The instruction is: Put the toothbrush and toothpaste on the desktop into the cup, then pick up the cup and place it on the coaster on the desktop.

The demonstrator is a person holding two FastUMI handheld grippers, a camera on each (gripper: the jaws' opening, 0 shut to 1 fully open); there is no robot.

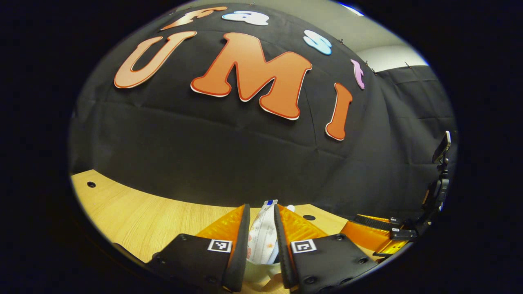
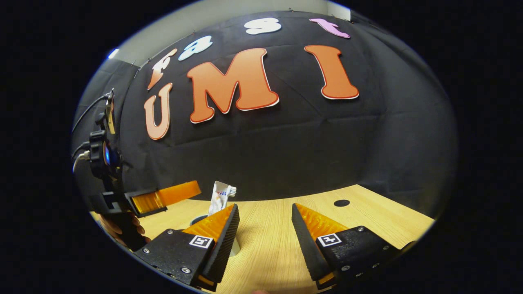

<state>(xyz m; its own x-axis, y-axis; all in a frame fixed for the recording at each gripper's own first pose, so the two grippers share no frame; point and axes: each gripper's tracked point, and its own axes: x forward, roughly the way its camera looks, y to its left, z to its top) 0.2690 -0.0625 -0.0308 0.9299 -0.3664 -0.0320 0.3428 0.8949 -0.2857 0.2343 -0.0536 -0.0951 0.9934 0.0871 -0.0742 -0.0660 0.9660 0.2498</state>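
**White tube pinched over the cup**

Pale wood desktop point(image 2: 269, 241) runs under both my tools. My left gripper point(image 1: 262, 228) has its fingers narrowed onto the white printed toothpaste tube point(image 1: 261, 237), which stands upright between them above the whitish cup rim point(image 1: 261, 271). In the right gripper view, the tube and a white toothbrush head point(image 2: 232, 189) poke up from the cup point(image 2: 198, 220). My right gripper point(image 2: 264, 228) hangs wide and empty just beside it. I see a hand point(image 2: 122, 230) under the left tool.
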